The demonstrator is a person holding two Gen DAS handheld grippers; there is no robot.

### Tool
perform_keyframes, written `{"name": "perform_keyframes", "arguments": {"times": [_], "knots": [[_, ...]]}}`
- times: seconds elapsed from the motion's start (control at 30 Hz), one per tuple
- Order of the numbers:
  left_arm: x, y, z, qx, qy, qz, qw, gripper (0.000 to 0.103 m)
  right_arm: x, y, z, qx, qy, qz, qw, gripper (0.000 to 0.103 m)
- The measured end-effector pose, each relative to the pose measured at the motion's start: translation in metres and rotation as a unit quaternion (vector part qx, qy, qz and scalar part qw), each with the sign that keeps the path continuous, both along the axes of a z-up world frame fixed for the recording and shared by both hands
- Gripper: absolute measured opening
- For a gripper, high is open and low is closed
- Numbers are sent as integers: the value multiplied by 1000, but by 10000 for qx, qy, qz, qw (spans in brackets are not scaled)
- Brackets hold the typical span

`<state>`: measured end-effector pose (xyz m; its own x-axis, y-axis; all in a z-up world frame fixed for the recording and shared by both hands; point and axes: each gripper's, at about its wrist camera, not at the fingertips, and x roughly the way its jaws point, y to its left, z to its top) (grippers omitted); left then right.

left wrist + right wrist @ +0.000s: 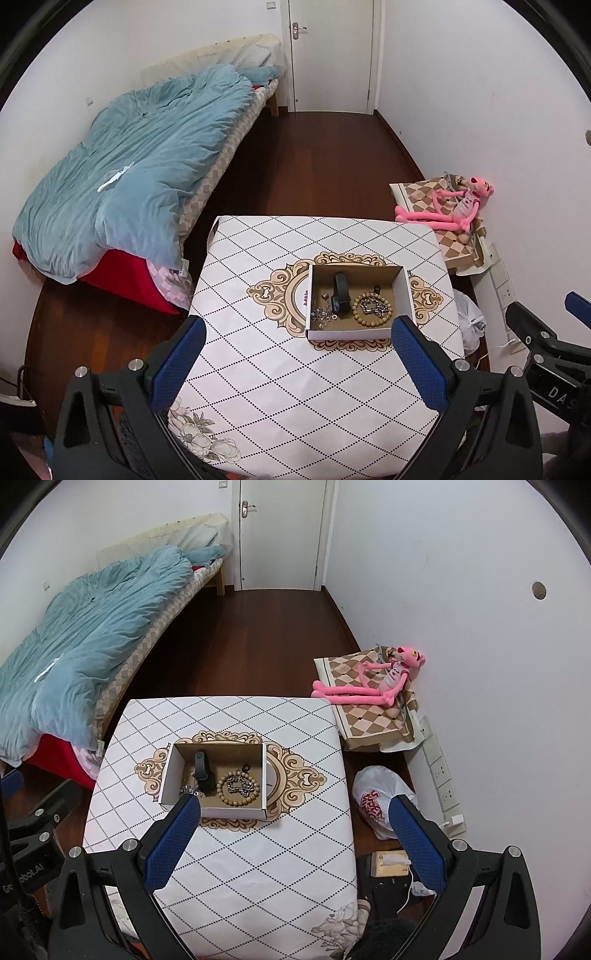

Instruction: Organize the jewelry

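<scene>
Blue-quilted bed (pixel 140 166), pink plush toy (pixel 384 681).

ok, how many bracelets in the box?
2: a wooden bead bracelet at the box's right side, and a metal chain bracelet lying inside its ring. The tangled pieces left might hide more.

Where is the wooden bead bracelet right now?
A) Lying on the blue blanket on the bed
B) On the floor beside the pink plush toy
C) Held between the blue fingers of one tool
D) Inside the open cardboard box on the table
D: the bead bracelet lies on the bottom of the open cardboard box, to the right of a black watch, and both tools are open and hold nothing.
</scene>
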<state>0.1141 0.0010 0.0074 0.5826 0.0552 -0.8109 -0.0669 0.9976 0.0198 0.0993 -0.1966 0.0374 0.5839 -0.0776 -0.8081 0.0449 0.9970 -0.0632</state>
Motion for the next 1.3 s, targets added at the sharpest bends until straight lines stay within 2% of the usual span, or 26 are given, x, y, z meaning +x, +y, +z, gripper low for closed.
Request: {"name": "perform_keyframes", "arguments": {"times": [1.3], "knots": [[-1,8,-12,-8,143,-13,9999,102,1,7,-10,7,133,113,9998,103]]}}
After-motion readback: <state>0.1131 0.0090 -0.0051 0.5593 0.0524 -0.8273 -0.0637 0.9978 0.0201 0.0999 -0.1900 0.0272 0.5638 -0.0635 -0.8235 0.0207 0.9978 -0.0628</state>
